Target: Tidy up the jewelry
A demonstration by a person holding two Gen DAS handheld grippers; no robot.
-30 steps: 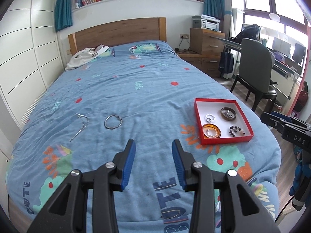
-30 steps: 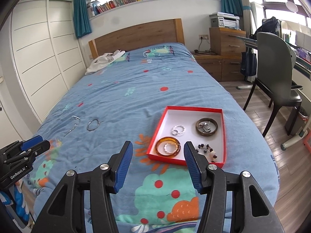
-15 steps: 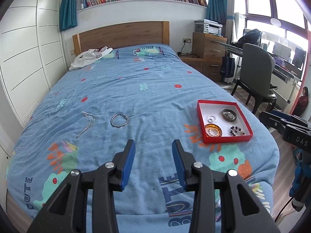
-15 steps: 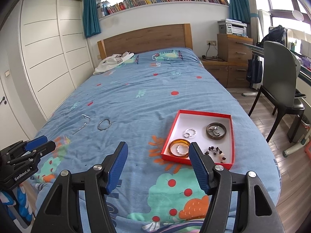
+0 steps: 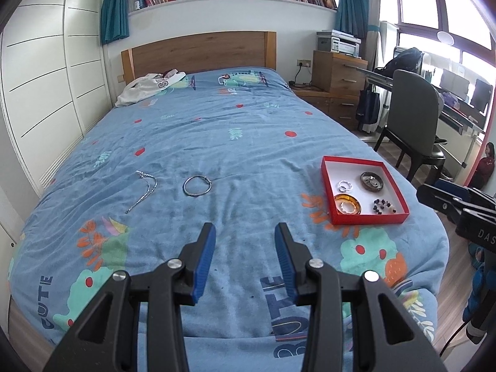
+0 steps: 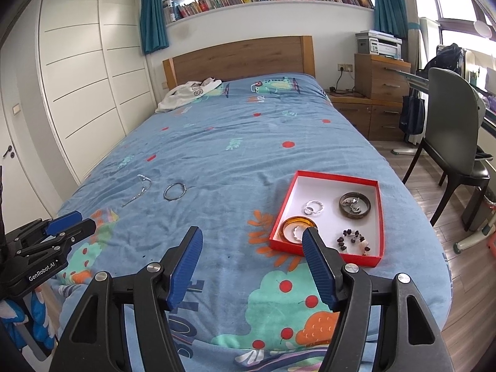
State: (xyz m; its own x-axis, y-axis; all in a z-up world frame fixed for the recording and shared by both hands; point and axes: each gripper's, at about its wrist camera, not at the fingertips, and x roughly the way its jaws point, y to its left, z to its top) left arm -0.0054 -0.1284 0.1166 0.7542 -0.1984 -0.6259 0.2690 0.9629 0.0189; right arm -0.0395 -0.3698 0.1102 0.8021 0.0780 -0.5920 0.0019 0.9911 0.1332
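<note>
A red tray with a white floor (image 5: 355, 172) (image 6: 365, 217) lies on the right side of the blue bed. It holds an amber bangle (image 5: 347, 204) (image 6: 294, 223), a dark bangle (image 5: 372, 181) (image 6: 355, 206), small silver rings (image 6: 313, 207) and a dark bead bracelet (image 6: 353, 238). A silver bangle (image 5: 197, 185) (image 6: 174, 191) and a silver chain (image 5: 144, 190) (image 6: 138, 190) lie loose on the left. My left gripper (image 5: 245, 234) is open and empty above the foot of the bed. My right gripper (image 6: 251, 237) is open and empty, just short of the tray.
The bed has a wooden headboard (image 5: 198, 51) and white clothing (image 5: 148, 88) near it. White wardrobes (image 6: 93, 93) stand at the left. A grey chair (image 6: 452, 117), a desk and wooden drawers (image 5: 339, 73) stand at the right.
Both grippers have drawn back and up from the bed, so the tray and the loose jewelry look smaller and farther away. Both stay open and empty.
</note>
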